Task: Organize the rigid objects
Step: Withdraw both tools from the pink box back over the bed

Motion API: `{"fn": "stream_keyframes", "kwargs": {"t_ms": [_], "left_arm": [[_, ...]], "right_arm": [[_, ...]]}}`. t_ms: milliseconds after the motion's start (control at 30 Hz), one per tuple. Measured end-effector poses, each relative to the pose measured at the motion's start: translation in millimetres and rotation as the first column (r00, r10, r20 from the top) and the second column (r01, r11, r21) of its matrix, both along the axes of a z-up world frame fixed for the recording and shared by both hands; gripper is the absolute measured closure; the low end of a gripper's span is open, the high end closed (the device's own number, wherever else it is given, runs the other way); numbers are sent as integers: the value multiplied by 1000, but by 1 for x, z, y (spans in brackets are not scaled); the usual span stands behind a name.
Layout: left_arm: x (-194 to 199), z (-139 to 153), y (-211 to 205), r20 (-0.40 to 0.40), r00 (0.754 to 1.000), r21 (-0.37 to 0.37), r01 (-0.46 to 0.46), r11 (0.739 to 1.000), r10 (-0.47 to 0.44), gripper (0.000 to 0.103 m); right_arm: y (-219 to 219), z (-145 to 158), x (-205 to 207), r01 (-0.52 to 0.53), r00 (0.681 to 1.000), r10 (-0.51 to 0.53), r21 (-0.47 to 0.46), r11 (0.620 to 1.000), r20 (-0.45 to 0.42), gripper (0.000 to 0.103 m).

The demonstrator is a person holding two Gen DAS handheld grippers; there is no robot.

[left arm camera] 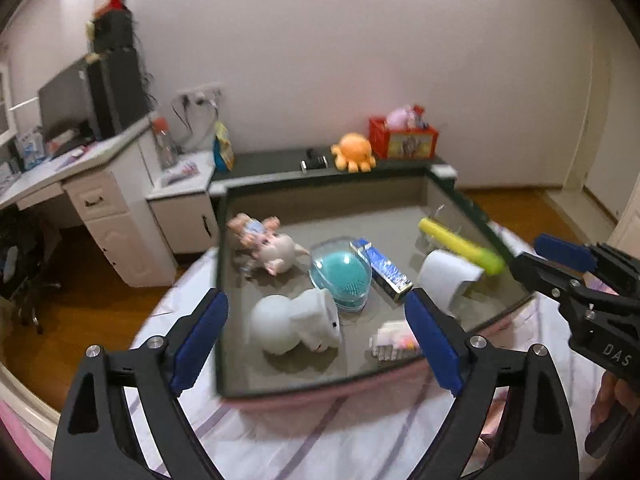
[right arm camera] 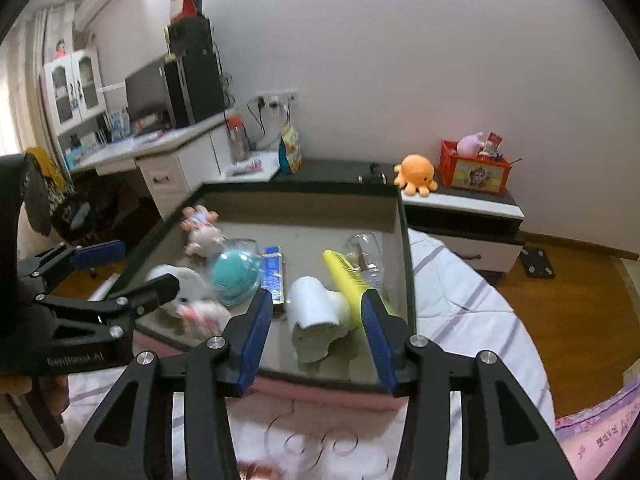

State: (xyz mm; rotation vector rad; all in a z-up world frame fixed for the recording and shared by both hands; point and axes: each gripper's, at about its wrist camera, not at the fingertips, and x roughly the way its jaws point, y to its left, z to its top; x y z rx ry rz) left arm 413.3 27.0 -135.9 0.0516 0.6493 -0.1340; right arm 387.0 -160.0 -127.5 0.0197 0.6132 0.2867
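A dark-rimmed tray (left arm camera: 219,320) lies on the bed and holds several things: a pink pig toy (left arm camera: 276,254), a teal brush in a clear case (left arm camera: 342,276), a blue box (left arm camera: 382,270), a yellow tube (left arm camera: 460,244), a white cup on its side (left arm camera: 448,276), a white round toy (left arm camera: 296,322) and a small pink-white packet (left arm camera: 394,342). My left gripper (left arm camera: 316,340) is open above the tray's near edge, its pads clear of the white toy. My right gripper (right arm camera: 316,334) is open, with the white cup (right arm camera: 316,304) just beyond its pads and the yellow tube (right arm camera: 344,276) beside it.
The tray (right arm camera: 320,380) rests on a white striped sheet (right arm camera: 460,300). Behind it stands a low cabinet with an orange octopus plush (right arm camera: 416,174) and a red crate (right arm camera: 474,170). A white desk (left arm camera: 100,184) with a monitor is at the left, with wooden floor around.
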Motion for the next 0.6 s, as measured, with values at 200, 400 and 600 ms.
{"fn": "stream_keyframes", "kwargs": {"t_ms": [200, 400, 600], "left_arm": [[-100, 47, 15, 225, 973, -44, -48, 998, 57, 0], [-188, 75, 13, 394, 910, -37, -122, 992, 127, 0], [-249, 81, 7, 457, 876, -12, -167, 986, 153, 0]], "right_arm": [[-5, 44, -82, 1, 986, -9, 48, 999, 166, 23], [-1, 68, -163, -15, 956, -8, 77, 997, 294, 18], [4, 77, -215, 34, 924, -52, 53, 998, 380, 0]]}}
